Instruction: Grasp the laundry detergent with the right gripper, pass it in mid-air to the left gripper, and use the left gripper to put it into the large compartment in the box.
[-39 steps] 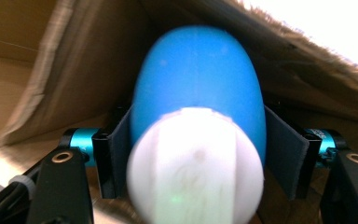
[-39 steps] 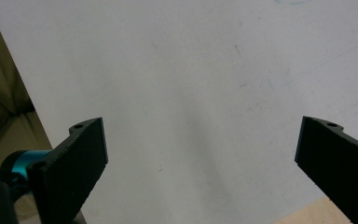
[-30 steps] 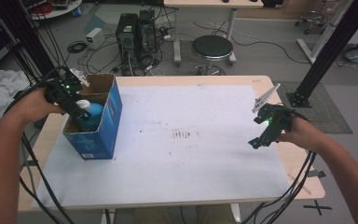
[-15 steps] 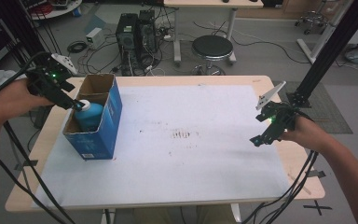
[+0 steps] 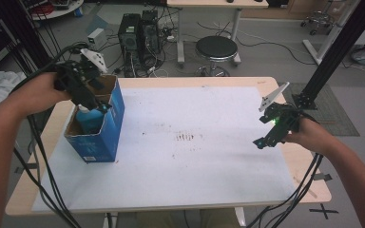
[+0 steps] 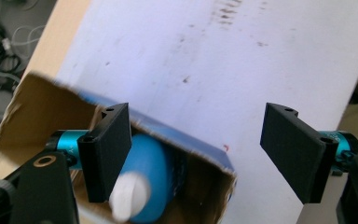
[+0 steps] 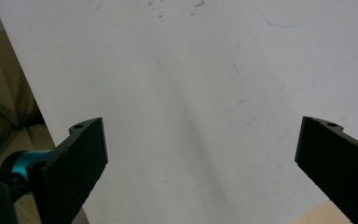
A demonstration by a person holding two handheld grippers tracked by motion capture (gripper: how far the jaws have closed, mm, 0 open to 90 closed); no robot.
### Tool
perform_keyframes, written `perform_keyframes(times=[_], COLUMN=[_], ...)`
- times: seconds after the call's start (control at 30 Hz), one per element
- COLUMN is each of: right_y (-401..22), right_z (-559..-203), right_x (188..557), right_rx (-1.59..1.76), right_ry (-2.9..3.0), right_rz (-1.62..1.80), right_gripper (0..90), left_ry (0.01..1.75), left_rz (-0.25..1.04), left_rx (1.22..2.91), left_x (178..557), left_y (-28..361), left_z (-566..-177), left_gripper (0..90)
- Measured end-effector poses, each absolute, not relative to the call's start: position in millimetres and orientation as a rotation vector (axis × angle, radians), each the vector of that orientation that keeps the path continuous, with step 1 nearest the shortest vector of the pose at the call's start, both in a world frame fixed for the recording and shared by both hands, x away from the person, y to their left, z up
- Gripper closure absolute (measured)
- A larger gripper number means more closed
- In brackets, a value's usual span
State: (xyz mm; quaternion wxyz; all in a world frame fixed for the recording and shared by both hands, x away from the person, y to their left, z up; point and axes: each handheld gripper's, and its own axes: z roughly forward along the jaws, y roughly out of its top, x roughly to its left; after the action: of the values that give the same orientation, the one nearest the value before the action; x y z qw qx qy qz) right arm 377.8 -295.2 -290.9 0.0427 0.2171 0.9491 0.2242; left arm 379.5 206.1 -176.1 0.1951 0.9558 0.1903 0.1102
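- Task thing: blue bottle (image 5: 90, 121) with a white cap (image 6: 129, 196), standing inside the open blue cardboard box (image 5: 105, 137) at 9 o'clock on the table (image 5: 247, 83).
- Box sits on the white sheet (image 5: 195, 161), flaps up, brown inside; bottle's shoulders and cap are below the rim.
- Left gripper (image 5: 95, 102) is above the box opening, at the bottle's 12 o'clock; the jaws are parted and nothing is between the pads.
- In the left gripper view, left gripper (image 6: 196, 149) has 1 pad overlapping the bottle's outline, but I read that as in front of it, not pressing; the other pad hangs over bare sheet. Released, holding nothing.
- Right gripper (image 5: 266, 137) is at 3 o'clock on the table, well apart from the box, low over the sheet.
- Right gripper view: right gripper (image 7: 200, 158) has its jaws spread wide over blank sheet; released.
- Handling guess: plastic bottle, stiff but squeezable, smooth and likely slippery; rounded shoulders give poor pad contact.
- Weight unknown, as the fill level can't be seen; treat it as moderately heavy.
- Best hold, in my judgement: across the neck just under the cap, or the straight body if the box walls leave room; the cap alone may twist or pop.
- Box is light card; it will tip or drag if the bottle snags on a flap, so brace it with the free gripper.
- Not fragile, but a hard squeeze could push liquid out if the cap is loose.
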Motion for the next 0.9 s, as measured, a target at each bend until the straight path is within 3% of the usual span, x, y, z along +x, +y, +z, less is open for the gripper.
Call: perform_keyframes(times=[0.27, 0.3, 0.37, 0.53, 0.63, 0.9], right_y=[-291, -290, -288, -285, -284, -286], right_z=[-289, -288, -287, -286, -286, -285], right_x=[376, 376, 375, 375, 375, 376], right_rx=[0.655, 0.656, 0.66, 0.645, 0.647, 0.65], right_ry=[2.898, 2.898, 2.897, 2.9, 2.897, 2.891], right_rz=[0.692, 0.699, 0.701, 0.71, 0.714, 0.728], right_gripper=[1.3, 1.3, 1.3, 1.3, 1.3, 1.3], left_ry=[0.417, 0.405, 0.395, 0.363, 0.379, 0.34], left_rz=[0.236, 0.227, 0.204, 0.176, 0.195, 0.228], left_rx=[2.738, 2.743, 2.746, 2.771, 2.785, 2.785], left_x=[387, 388, 391, 395, 398, 402], left_y=[164, 159, 151, 137, 130, 114], left_z=[-189, -191, -196, -205, -212, -218], left_gripper=[24.7, 23.9, 14.0, 14.0, 6.7, 6.5])
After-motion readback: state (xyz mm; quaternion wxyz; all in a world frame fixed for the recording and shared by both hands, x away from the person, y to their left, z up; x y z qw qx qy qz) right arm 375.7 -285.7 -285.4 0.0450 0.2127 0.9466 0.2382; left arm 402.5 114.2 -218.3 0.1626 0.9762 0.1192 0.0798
